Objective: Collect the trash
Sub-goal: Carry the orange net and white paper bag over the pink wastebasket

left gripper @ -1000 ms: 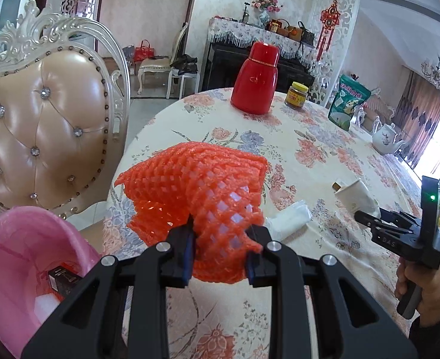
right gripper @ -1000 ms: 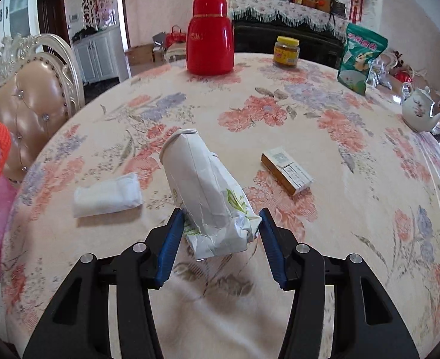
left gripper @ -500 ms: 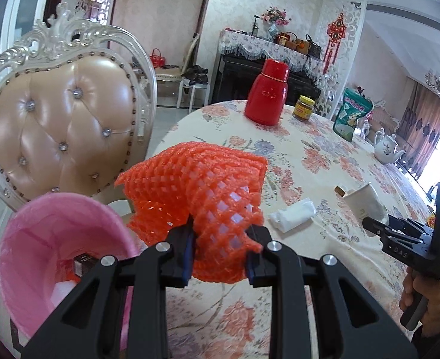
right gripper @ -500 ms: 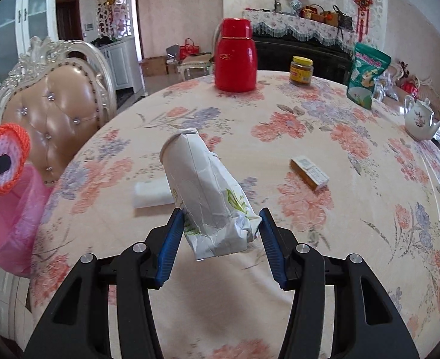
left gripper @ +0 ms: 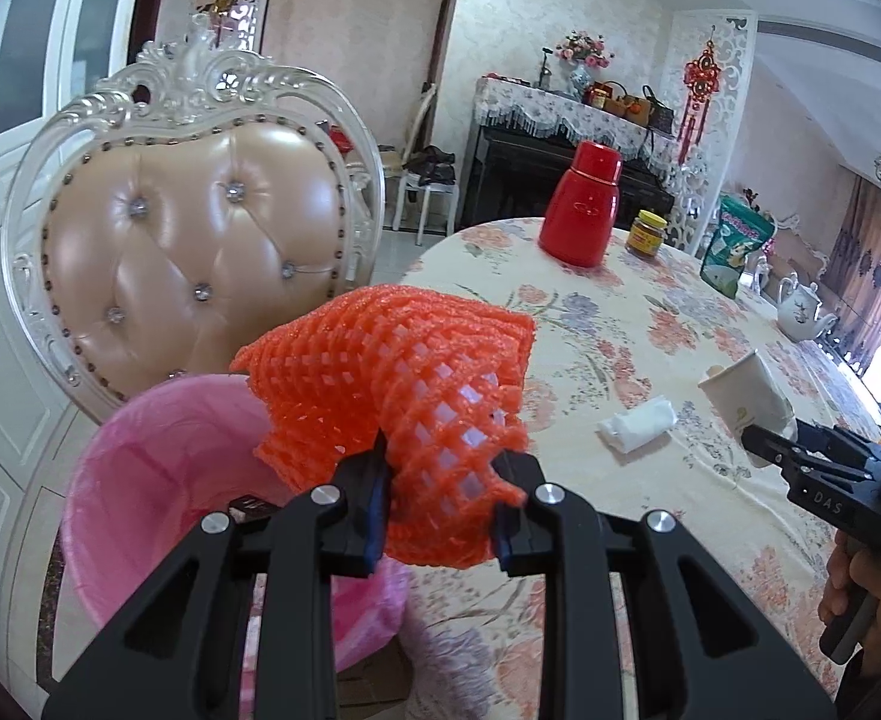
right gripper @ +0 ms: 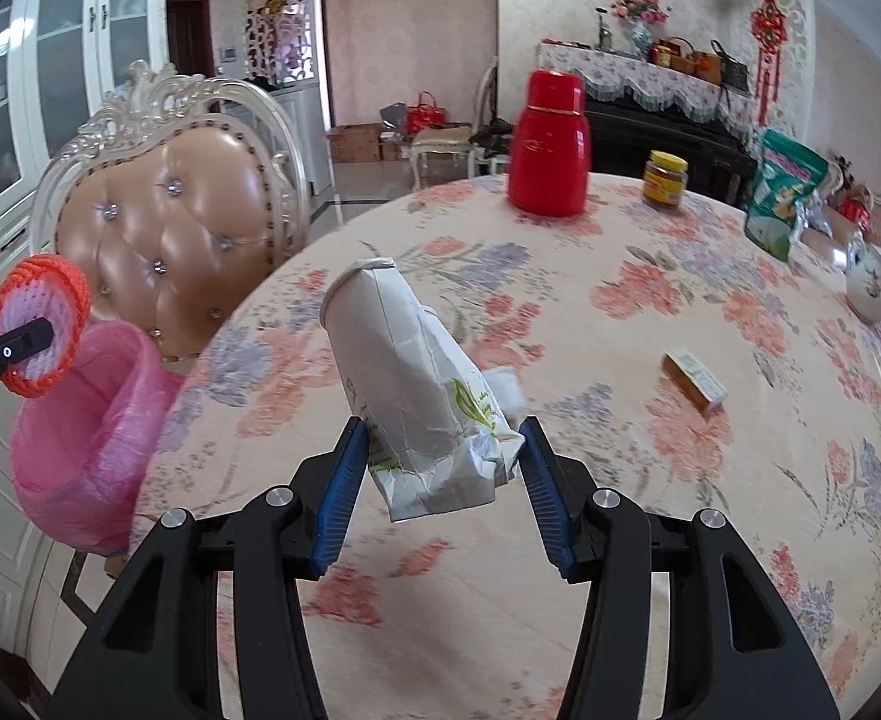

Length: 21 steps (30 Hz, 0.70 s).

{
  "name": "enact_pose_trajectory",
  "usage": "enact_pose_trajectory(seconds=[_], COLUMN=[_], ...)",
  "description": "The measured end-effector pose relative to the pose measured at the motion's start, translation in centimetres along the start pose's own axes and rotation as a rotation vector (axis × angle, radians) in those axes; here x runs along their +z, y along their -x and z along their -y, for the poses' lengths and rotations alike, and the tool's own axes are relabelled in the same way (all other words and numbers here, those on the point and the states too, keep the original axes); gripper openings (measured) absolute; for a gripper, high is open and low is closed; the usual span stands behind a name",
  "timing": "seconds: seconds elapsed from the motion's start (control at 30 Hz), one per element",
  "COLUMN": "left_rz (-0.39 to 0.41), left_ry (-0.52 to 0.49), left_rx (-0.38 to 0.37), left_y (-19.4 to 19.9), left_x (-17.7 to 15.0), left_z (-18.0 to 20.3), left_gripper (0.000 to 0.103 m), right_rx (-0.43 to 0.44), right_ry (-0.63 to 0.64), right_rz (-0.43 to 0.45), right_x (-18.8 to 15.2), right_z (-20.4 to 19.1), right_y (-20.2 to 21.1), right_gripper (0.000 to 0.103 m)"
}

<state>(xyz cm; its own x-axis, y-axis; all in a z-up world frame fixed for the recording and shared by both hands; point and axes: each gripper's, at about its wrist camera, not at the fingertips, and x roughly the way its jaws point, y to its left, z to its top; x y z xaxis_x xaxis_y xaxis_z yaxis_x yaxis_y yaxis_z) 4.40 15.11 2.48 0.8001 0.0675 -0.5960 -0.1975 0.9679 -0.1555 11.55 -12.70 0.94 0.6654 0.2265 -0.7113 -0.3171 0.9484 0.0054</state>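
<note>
Pink-lined bin (left gripper: 158, 480) interior half hidden behind orange foam net (left gripper: 404, 384), squeezed by left gripper (left gripper: 440, 495); right gripper (right gripper: 440, 480) clamps crumpled paper cup (right gripper: 404, 384).

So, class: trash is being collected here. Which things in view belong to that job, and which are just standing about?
Job: orange foam net, crushed paper cup, crumpled tissue, small carton, pink-lined bin.

Standing about: red flask, jar, green bag, teapot, chair.

A red thermos (right gripper: 549, 144), jar (right gripper: 666, 178), green bag (right gripper: 785, 201) and teapot (right gripper: 873, 281) stand on the floral table (right gripper: 620, 312).
</note>
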Motion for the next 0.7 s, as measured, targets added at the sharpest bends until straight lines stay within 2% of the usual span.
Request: enact_pose_trajectory(seconds=[0.7], left_rz=[0.031], left_ry=[0.059], left_rx=[0.116], left_y=[3.7], left_x=[-0.8], left_z=[-7.8], left_gripper=[0.027], right_rx=[0.134], right_ry=[0.133], right_rz=[0.009], right_x=[2.1], right_z=[-10.9], right_y=[-0.6], right_gripper=[0.050])
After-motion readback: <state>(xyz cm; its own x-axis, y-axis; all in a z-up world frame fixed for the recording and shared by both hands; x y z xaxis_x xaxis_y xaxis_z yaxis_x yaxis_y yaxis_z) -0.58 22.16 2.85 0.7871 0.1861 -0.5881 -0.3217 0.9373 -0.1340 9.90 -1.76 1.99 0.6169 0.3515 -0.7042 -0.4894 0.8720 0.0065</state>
